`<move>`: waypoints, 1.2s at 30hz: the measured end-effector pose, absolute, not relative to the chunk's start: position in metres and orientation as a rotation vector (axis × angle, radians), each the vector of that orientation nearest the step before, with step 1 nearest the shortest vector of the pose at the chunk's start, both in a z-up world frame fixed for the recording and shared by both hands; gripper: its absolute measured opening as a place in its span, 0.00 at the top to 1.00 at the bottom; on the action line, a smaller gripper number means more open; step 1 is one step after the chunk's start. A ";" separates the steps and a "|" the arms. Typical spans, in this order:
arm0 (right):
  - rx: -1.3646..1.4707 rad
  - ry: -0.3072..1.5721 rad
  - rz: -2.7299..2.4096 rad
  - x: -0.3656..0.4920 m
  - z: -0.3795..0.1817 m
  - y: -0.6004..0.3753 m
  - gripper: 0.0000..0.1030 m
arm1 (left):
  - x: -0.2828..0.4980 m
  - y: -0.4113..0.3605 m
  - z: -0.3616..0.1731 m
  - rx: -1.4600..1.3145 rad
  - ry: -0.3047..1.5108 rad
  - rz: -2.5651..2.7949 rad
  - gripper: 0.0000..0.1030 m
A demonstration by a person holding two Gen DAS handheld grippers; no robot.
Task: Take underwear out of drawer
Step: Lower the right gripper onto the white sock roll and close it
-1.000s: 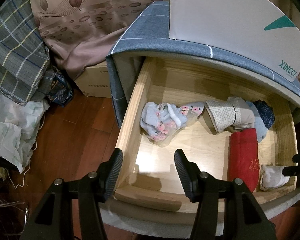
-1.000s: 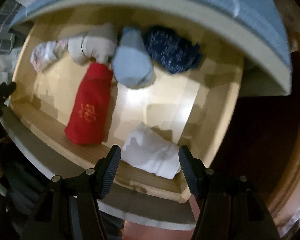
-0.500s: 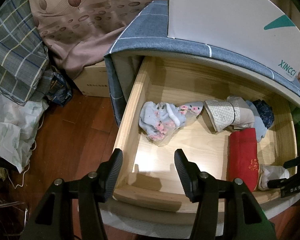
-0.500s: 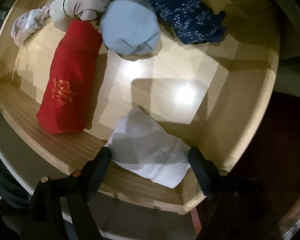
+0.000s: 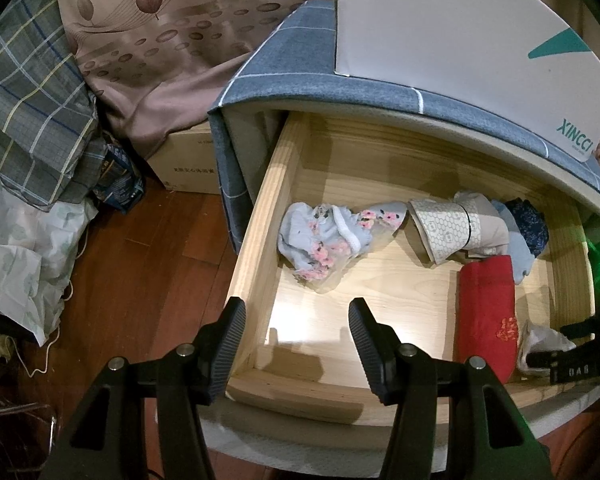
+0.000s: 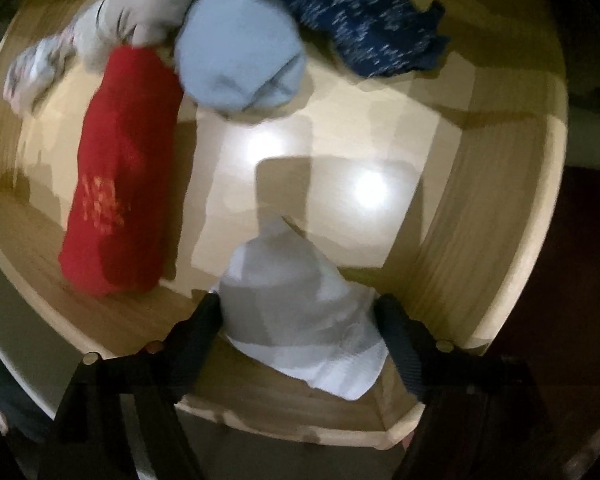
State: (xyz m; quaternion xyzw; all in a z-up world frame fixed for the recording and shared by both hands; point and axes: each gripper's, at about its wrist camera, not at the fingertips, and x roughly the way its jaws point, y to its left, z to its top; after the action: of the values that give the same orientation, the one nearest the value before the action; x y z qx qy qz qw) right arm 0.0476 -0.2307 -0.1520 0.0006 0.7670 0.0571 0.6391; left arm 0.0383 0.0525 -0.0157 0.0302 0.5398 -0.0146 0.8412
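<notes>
Right hand-held gripper [image 6: 300,320] straddling the white underwear [image 6: 300,312]

It lies in the drawer [image 6: 460,260] front corner, beside the red roll [image 6: 120,168]; jaws just closing, not clearly pinching. Squeeze mid-fold, lift straight. Left hand-held gripper [image 5: 296,344] gapes empty.

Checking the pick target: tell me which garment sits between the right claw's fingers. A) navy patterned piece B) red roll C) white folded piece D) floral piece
C: in the right wrist view the white folded piece lies between the right claw fingers, near the drawer front.
</notes>
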 end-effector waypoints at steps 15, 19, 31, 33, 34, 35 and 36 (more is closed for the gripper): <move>0.268 1.595 0.050 0.080 -0.136 -0.262 0.29 | 0.037 0.051 -0.016 0.074 1.146 -0.035 0.47; 0.219 1.595 0.114 0.083 -0.128 -0.263 0.21 | 0.038 0.051 -0.017 0.078 1.148 -0.035 0.47; -0.077 1.636 0.174 0.064 -0.165 -0.218 0.26 | 0.040 0.044 -0.026 0.118 1.188 -0.056 0.47; -0.088 1.634 0.153 0.061 -0.171 -0.219 0.33 | 0.041 0.041 -0.027 0.132 1.193 -0.061 0.47; -0.085 1.630 0.139 0.062 -0.171 -0.220 0.35 | 0.040 0.039 -0.028 0.137 1.197 -0.070 0.47; -0.078 1.624 0.132 0.053 -0.174 -0.219 0.38 | 0.041 0.038 -0.030 0.141 1.204 -0.079 0.47; -0.069 1.613 0.125 0.056 -0.172 -0.223 0.40 | 0.042 0.036 -0.032 0.147 1.215 -0.088 0.47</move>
State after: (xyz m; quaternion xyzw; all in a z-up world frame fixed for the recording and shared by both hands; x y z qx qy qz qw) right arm 0.0561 -0.2229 -0.1717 -0.0308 0.7213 0.0560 0.6896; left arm 0.0419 0.0356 -0.0322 0.0690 0.5702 -0.0411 0.8176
